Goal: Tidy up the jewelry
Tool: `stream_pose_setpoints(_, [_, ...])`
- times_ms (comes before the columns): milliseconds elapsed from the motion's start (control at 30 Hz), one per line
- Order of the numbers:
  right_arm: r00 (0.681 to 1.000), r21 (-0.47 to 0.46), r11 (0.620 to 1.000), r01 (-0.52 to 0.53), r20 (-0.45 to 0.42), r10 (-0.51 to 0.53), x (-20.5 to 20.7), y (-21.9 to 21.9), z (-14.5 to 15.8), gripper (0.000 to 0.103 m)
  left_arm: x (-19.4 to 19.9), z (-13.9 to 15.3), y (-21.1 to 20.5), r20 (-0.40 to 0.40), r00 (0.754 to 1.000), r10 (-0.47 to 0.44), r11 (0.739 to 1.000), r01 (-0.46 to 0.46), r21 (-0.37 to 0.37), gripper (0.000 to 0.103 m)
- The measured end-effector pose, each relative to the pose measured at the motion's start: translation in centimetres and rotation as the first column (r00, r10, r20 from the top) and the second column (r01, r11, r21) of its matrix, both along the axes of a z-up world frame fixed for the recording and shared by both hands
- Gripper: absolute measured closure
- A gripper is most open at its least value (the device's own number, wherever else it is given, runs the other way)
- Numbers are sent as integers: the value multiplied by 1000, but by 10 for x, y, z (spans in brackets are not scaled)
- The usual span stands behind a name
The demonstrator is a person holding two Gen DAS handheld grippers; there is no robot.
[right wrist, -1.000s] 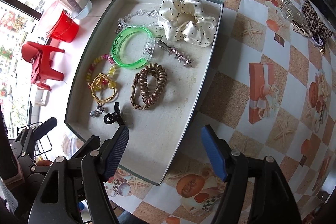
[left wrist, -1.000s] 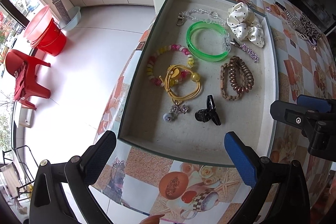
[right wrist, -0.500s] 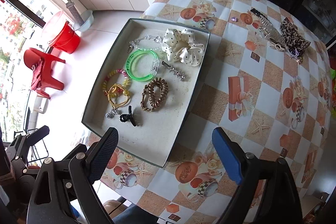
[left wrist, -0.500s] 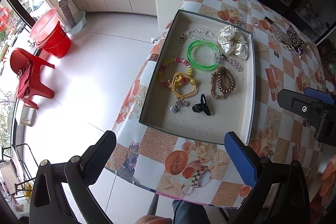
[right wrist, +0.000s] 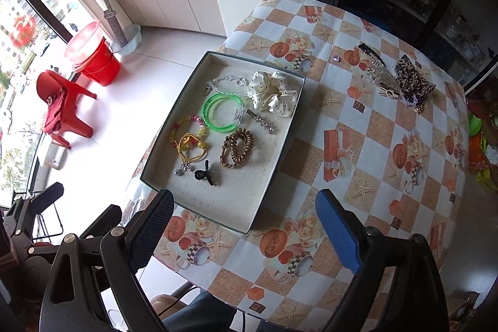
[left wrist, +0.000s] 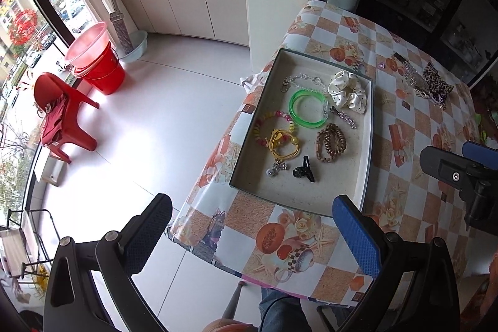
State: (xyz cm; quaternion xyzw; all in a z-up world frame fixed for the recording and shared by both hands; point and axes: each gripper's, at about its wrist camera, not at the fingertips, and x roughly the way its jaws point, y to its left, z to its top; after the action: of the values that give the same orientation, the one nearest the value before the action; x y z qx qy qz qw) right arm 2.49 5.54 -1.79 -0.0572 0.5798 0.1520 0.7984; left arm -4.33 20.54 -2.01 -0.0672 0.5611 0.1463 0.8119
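A shallow grey tray (left wrist: pixel 368 145) (right wrist: pixel 280 157) on the table holds a green bangle (left wrist: pixel 308 109) (right wrist: pixel 222 113), a white dotted scrunchie (left wrist: pixel 348 92) (right wrist: pixel 274 94), a brown coil tie (left wrist: pixel 330 142) (right wrist: pixel 238 147), a yellow cord bracelet (left wrist: pixel 283 142), a bead bracelet (left wrist: pixel 274 126), a black claw clip (left wrist: pixel 304 169) (right wrist: pixel 205 173), a silver chain (left wrist: pixel 300 81) and a sparkly clip (left wrist: pixel 344 116). My left gripper (left wrist: pixel 252 235) and right gripper (right wrist: pixel 246 235) are both open and empty, high above the near table edge.
Outside the tray, far right on the table, lie a leopard scrunchie (right wrist: pixel 412 81), a black hair clip (right wrist: pixel 370 53) and a small purple gem (right wrist: pixel 335 58). Red buckets (left wrist: pixel 96 61) and a red chair (left wrist: pixel 62 117) stand on the floor at left.
Both grippers have pulled up and back from the tray, so the whole table and floor show. The items in the tray have not moved.
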Motion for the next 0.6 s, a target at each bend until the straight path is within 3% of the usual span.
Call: stream_pose_setpoints(600, [1000, -1, 1000, 3, 3, -3, 2, -2, 5, 9, -2, 8, -4, 15, 1000, 3, 1000, -3, 10, 0])
